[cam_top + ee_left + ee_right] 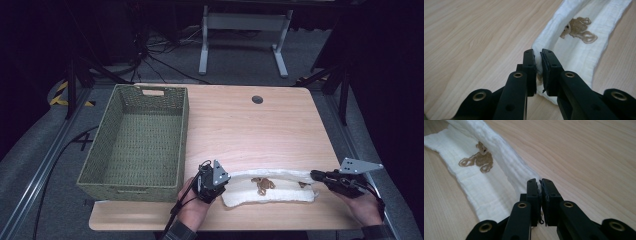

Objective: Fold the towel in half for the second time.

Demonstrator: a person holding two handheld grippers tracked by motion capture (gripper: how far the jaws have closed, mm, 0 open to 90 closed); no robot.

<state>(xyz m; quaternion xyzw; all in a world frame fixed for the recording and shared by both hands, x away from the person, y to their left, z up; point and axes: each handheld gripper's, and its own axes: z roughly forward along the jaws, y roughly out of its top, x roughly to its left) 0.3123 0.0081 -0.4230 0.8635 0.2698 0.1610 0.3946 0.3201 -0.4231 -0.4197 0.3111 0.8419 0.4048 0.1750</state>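
Near table edge, white cloth w/ bear print, folded lengthwise, each end pinched: L gripper, R gripper. Mid-fold step, prob. Next: bring ends together, then basket.

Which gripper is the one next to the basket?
The left gripper, shut on the white cloth at its end beside the green basket. The right gripper pinches the far end, by the table's edge.

A woven basket is set on the left part of the surface. To its right, along the near edge, a folded cloth is laid, held between the left gripper and the right gripper.
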